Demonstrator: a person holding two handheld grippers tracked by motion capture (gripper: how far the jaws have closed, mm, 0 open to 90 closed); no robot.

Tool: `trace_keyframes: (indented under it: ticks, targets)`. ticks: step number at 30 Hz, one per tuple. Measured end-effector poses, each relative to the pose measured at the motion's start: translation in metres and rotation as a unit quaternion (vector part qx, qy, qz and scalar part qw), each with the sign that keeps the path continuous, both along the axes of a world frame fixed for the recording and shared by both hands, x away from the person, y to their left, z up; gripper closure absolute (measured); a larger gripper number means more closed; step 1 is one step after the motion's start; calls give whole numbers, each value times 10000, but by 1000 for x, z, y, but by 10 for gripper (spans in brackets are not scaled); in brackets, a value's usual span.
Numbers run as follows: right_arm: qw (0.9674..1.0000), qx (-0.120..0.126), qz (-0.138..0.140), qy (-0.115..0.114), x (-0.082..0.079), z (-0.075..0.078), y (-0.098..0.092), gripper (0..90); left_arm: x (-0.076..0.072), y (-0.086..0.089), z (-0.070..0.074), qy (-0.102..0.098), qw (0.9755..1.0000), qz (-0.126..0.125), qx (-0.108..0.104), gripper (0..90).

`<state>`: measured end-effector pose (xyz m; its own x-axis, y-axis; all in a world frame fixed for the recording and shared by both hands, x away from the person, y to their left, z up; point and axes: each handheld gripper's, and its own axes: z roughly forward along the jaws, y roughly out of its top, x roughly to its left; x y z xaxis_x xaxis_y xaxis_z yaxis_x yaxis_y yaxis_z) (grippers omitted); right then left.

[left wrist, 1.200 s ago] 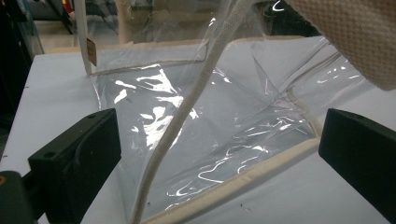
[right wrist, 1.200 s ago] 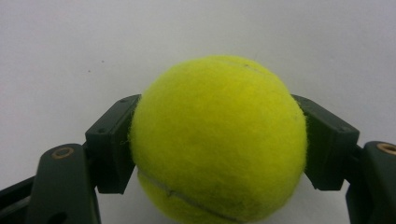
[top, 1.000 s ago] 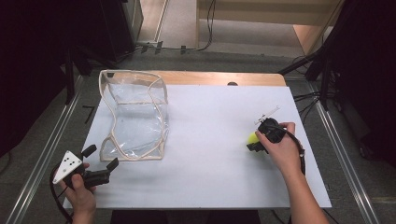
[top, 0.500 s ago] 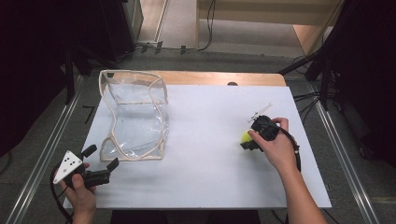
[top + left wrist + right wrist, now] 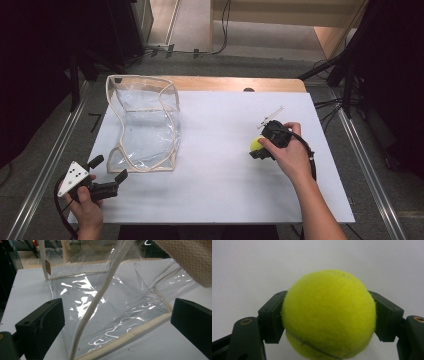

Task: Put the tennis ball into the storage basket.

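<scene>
In the high view, a desk (image 5: pixel 220 190) with a white top carries a clear plastic bag (image 5: pixel 143 125) with cream-coloured trim, standing open and crumpled on the left half. The left hand-held gripper (image 5: pixel 107 175) sits at the near left corner, held in the person's left hand (image 5: pixel 86 207); its two black jaws are spread apart with nothing between them and point toward the near edge of the bag, just short of it. A grey three-cornered plate with dark dots rides on top of it. On the right half of the desk, well apart from the bag, the right hand-held gripper (image 5: pixel 257 149) is held in the person's right hand (image 5: pixel 292 157), and a yellow-green tennis ball (image 5: pixel 256 145) shows at its tip.

In the left gripper view, the two black jaws stand wide apart at the lower left and right, with the bag (image 5: pixel 112 307) between and beyond them. The bag's clear film is creased and glinting, one cream trim band runs along its near bottom edge and another crosses upright in front. The white desk top (image 5: pixel 27 287) shows at the left.

In the right gripper view, the tennis ball (image 5: pixel 328 315) is clamped between the two black jaws, one pressed against each side, above the white desk top (image 5: pixel 249 267).
</scene>
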<state>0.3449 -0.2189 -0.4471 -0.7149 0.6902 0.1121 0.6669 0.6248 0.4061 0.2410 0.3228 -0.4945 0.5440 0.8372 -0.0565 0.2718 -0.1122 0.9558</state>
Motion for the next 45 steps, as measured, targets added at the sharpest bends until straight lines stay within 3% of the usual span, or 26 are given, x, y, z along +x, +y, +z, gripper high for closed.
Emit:
trace_keyframes:
  ticks: [16, 45]
  targets:
    - [9990, 38, 431, -75, 2, 9, 24, 228, 0, 0, 0, 16, 10000, -9, 24, 0]
    - [9959, 21, 903, -23, 9, 19, 67, 228, 1, 0, 0, 16, 10000, -16, 20, 0]
